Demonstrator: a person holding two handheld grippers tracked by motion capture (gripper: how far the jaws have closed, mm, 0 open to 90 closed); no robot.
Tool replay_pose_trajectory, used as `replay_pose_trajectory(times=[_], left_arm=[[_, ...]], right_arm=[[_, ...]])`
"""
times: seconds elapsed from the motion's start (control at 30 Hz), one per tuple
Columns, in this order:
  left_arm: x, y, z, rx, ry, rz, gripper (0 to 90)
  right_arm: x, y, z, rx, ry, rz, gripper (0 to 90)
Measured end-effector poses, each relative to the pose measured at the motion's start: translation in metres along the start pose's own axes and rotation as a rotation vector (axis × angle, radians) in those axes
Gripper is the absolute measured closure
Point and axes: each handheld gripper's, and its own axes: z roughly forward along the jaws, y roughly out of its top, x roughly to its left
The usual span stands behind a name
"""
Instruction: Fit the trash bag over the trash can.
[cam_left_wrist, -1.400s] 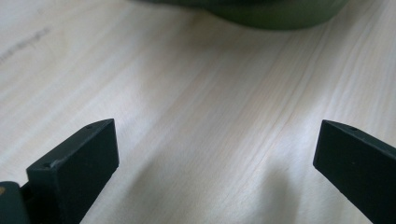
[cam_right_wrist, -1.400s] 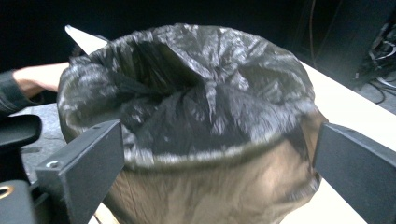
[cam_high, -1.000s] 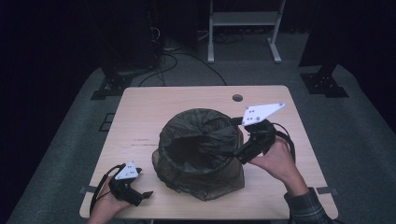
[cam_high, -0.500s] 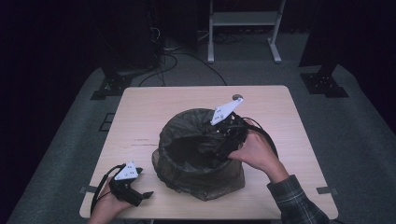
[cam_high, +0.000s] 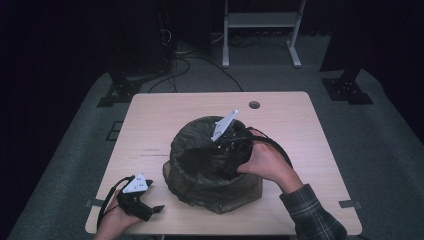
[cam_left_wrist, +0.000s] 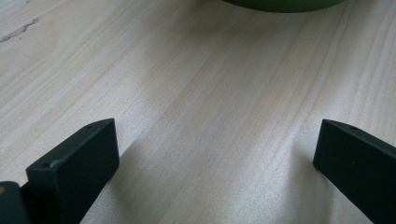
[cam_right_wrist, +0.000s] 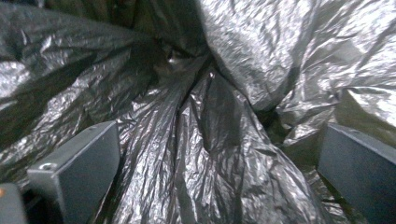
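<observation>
A round bin lined with a dark crinkled plastic bag (cam_high: 210, 165) stands in the middle of the wooden table (cam_high: 280, 115). My right gripper (cam_high: 200, 156) reaches down into the bin's mouth from the right, tilted leftward. Its jaws are open, with bunched, creased bag plastic (cam_right_wrist: 219, 135) lying between and beyond them; whether they touch it I cannot tell. My left gripper (cam_high: 150, 209) rests low at the table's front left corner, open, with bare wood between its jaws (cam_left_wrist: 215, 154). The bin's green base (cam_left_wrist: 285, 3) shows at the top edge of the left gripper view.
A round cable hole (cam_high: 254, 105) sits near the table's far edge. Black equipment stands (cam_high: 345, 85) and cables lie on the grey floor behind, along with a white metal frame (cam_high: 260, 30). The bag's skirt spreads over the table around the bin.
My right gripper has moved left from the bin's right rim and dipped down into the bag's opening. The left gripper has stayed put.
</observation>
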Motion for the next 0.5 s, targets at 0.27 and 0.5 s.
replay_pose_trajectory(times=[0.27, 0.5], left_arm=[[0.000, 0.000, 0.000, 0.000, 0.000, 0.000, 0.0], [0.000, 0.000, 0.000, 0.000, 0.000, 0.000, 0.0]], right_arm=[[0.000, 0.006, 0.008, 0.128, 0.040, -0.020, 0.0], [-0.001, 0.007, -0.002, 0.082, 0.039, 0.012, 0.0]])
